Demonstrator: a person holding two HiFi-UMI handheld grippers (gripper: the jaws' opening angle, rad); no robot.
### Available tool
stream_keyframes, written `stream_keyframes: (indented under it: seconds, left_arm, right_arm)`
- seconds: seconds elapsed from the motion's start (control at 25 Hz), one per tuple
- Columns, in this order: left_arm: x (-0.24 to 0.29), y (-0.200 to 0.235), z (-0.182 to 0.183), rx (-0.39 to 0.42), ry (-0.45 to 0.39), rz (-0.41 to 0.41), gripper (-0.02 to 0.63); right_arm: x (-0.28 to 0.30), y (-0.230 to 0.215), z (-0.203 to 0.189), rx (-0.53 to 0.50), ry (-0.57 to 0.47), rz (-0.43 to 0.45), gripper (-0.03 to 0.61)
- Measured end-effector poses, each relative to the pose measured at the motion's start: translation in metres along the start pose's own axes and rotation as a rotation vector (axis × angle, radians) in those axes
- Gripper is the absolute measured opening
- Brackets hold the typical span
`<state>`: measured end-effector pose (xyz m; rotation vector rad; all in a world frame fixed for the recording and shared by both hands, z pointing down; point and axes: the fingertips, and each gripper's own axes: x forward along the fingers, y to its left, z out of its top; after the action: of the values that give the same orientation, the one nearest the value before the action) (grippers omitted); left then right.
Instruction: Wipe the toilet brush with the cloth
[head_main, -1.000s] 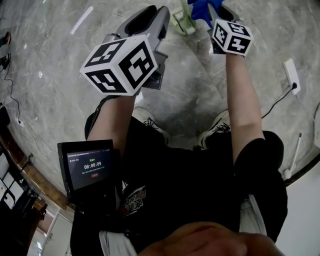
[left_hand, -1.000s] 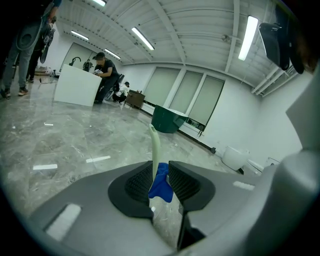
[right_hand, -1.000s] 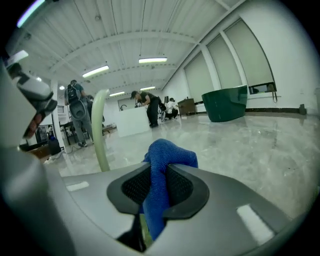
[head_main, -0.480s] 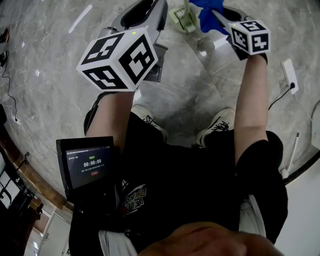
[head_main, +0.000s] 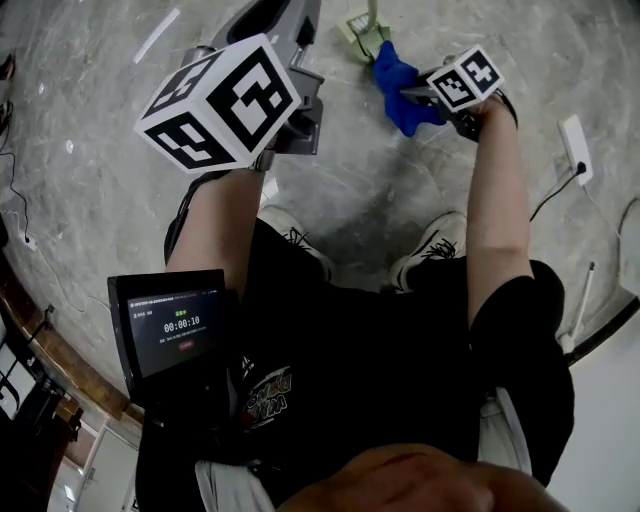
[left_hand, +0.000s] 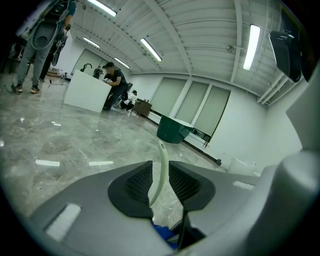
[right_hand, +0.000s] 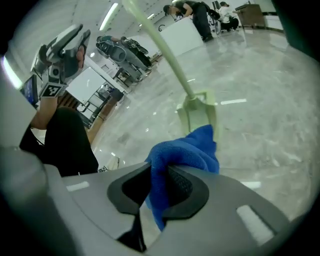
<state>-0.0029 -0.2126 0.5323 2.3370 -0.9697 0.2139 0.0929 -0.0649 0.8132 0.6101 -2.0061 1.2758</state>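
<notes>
Left gripper view shows the left gripper (left_hand: 160, 172) with its jaws a narrow way apart and closed on the slim pale handle of the toilet brush (left_hand: 161, 156). The handle runs up between the two ribbed pads and ends just past their tips. Grey marble floor (left_hand: 65, 145) lies beyond.

In the head view this gripper sits high at the left, its marker cube (head_main: 220, 105) large in the frame. Below it, at the person's left thigh, is a dark screen (head_main: 168, 325) showing a timer.

To the right, the brush's square pale green base (head_main: 362, 36) stands on the floor, and the handle rises out of the top of the frame. The blue cloth (head_main: 398, 88) hangs just beside the base, to the right and lower. Whether it touches the base cannot be told.

The right gripper (right_hand: 159, 186) has its jaws nearly together and pinches a fold of the cloth between the pads. The rest of the cloth is bunched beyond the tips, in front of the base.

Farther right, a white power strip (head_main: 579, 150) lies on the floor with its cable.
</notes>
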Motion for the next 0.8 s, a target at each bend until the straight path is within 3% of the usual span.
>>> stream_keyframes:
  seconds: [0.12, 0.44, 0.52, 0.64, 0.8]
  left_arm:
    - [0.001, 0.002, 0.000, -0.001, 0.003, 0.007, 0.103]
    - [-0.003, 0.004, -0.001, 0.006, 0.002, 0.010, 0.103]
    - [-0.003, 0.002, -0.002, -0.001, 0.004, 0.002, 0.103]
    - [-0.002, -0.001, -0.002, -0.004, 0.005, -0.007, 0.102]
    - [-0.001, 0.000, -0.003, -0.012, 0.006, -0.008, 0.102]
  right_arm:
    - [0.046, 0.012, 0.023, -0.022, -0.080, -0.002, 0.067]
    - [0.091, -0.011, 0.068, 0.119, -0.384, -0.335, 0.067]
    - [0.078, -0.010, 0.080, 0.184, -0.506, -0.348, 0.067]
    - [0.053, -0.012, 0.098, 0.321, -0.664, -0.294, 0.067]
    - [0.024, -0.017, 0.115, 0.356, -0.755, -0.263, 0.066]
